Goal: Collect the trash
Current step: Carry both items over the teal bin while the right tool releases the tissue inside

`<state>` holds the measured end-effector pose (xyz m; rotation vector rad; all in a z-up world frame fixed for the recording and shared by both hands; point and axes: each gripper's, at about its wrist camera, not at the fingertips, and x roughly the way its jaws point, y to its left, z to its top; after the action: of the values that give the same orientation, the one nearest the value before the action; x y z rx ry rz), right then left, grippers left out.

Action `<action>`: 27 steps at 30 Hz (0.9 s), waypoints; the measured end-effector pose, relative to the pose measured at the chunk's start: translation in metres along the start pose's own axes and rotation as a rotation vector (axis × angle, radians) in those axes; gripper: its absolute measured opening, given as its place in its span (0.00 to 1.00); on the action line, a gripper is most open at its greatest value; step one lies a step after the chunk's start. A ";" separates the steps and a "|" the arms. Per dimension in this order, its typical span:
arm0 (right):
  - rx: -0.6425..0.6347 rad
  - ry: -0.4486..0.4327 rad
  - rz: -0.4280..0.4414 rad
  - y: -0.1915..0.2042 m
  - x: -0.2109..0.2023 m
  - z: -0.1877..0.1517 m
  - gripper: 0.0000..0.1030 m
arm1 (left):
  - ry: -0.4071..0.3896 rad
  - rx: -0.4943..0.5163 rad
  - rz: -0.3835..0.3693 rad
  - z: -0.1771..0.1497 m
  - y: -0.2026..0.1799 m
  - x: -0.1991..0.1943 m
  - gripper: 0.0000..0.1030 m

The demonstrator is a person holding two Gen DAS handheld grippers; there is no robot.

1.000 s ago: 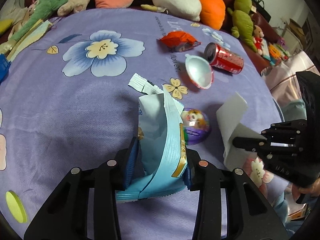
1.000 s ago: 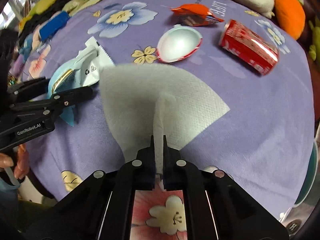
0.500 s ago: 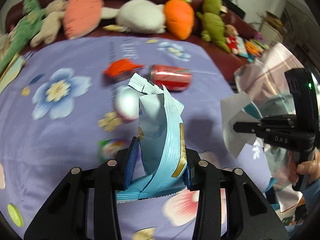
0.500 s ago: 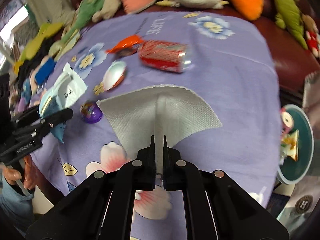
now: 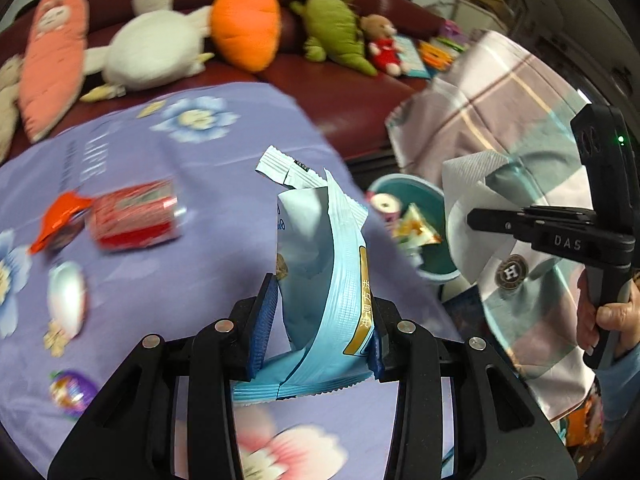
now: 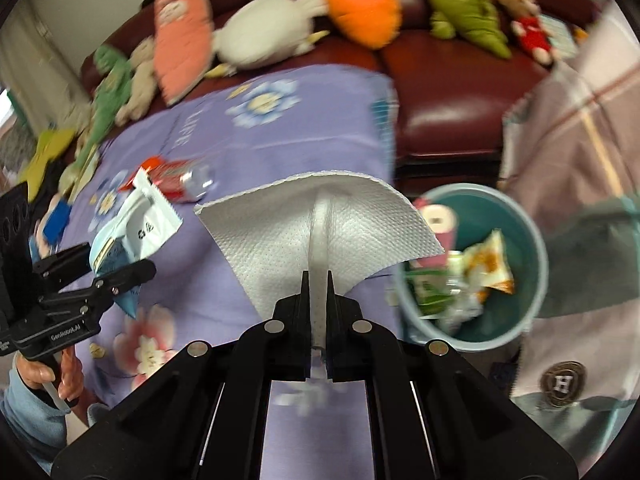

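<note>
Both grippers have swung from the desk toward the bin (image 6: pixel 536 240), now at two o'clock in the right view. The left gripper (image 5: pixel 320 344) grasps the blue packet (image 5: pixel 324 272); the right gripper (image 6: pixel 319 312) clenches the tissue (image 6: pixel 320 220). Dropping comes next.

Both grippers now hang lifted off the purple cloth (image 5: pixel 168 184), swung toward its edge. The teal bin (image 6: pixel 532 240) of wrappers, out of sight a second ago, now shows just beyond the white napkin (image 6: pixel 320 220) in the right gripper (image 6: pixel 318 280). The red can (image 5: pixel 136 216) sits farther left of the blue packet (image 5: pixel 320 276) in the left gripper (image 5: pixel 320 320)
</note>
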<state>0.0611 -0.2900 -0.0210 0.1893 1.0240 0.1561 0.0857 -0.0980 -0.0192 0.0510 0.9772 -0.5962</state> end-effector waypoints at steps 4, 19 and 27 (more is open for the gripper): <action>0.093 -0.020 -0.015 -0.055 -0.010 0.003 0.05 | 0.024 0.043 -0.021 0.019 -0.036 0.027 0.38; 0.285 0.072 -0.040 -0.175 0.036 -0.007 0.08 | 0.144 0.138 -0.081 0.049 -0.111 0.123 0.38; 0.295 0.110 -0.037 -0.191 0.064 -0.004 0.35 | 0.187 0.136 -0.097 0.052 -0.115 0.154 0.38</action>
<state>0.0987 -0.4616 -0.1200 0.4329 1.1571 -0.0198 0.1324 -0.2796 -0.0857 0.1834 1.1234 -0.7571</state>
